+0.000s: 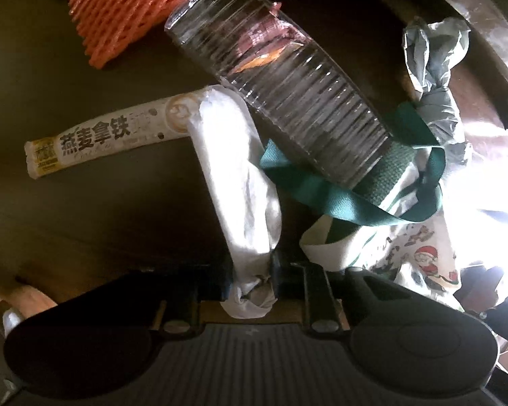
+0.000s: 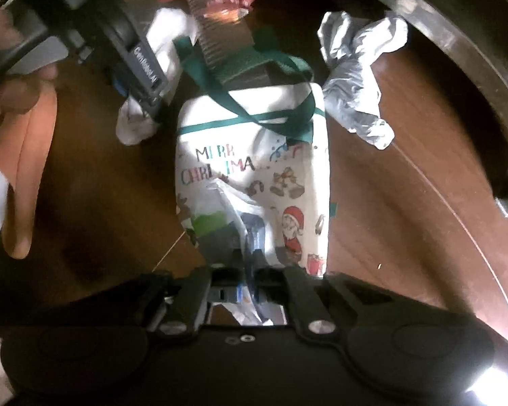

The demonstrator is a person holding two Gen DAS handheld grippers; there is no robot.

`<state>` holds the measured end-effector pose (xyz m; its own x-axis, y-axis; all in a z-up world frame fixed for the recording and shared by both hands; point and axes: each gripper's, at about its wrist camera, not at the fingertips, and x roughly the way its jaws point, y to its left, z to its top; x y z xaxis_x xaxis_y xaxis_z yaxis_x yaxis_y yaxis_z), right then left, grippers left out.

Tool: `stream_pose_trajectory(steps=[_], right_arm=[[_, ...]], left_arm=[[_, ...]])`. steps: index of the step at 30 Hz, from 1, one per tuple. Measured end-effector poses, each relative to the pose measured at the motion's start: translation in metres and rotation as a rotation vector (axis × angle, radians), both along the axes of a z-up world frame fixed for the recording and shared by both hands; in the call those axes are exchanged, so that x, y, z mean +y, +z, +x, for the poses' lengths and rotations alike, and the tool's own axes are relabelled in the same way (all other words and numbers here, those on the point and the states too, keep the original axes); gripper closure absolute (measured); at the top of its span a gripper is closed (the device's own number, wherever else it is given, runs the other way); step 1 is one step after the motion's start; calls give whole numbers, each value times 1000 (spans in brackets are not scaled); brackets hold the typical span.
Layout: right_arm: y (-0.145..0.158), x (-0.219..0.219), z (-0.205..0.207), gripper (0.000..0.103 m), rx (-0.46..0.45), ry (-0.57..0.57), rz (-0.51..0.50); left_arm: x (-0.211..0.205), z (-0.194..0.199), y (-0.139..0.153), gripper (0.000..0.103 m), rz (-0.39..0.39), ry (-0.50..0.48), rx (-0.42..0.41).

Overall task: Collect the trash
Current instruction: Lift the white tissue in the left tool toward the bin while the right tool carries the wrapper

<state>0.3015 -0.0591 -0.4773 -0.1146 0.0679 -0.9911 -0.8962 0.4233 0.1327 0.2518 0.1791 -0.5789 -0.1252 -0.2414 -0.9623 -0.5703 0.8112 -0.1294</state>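
My left gripper (image 1: 254, 280) is shut on the lower end of a crumpled white tissue (image 1: 233, 169) that lies on the dark brown surface. In the right wrist view the left gripper (image 2: 152, 106) points down onto that tissue (image 2: 133, 128), just left of a "Merry Christmas" gift bag (image 2: 288, 169) with green ribbon handles (image 2: 254, 111). My right gripper (image 2: 246, 260) is shut on a thin clear plastic wrapper (image 2: 232, 213) lying over the bag's near end. The bag (image 1: 423, 264) also shows at the lower right of the left wrist view.
An oat-latte sachet (image 1: 101, 138), an orange foam net (image 1: 128, 10) and a ribbed clear plastic tray (image 1: 288, 101) lie beyond the tissue. A crumpled grey wrapper (image 2: 355, 84) sits right of the bag. A curved metal rim (image 2: 457, 34) runs at the upper right. A person's hand (image 2: 23, 155) holds the left gripper.
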Motion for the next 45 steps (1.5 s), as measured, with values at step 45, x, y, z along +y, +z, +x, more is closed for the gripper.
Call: stream_pose_trajectory(steps=[45], right_arm=[[461,-157,-128,103,-548,-654,685]], left_arm=[[-165,-82,531,84,204,-326,-836]])
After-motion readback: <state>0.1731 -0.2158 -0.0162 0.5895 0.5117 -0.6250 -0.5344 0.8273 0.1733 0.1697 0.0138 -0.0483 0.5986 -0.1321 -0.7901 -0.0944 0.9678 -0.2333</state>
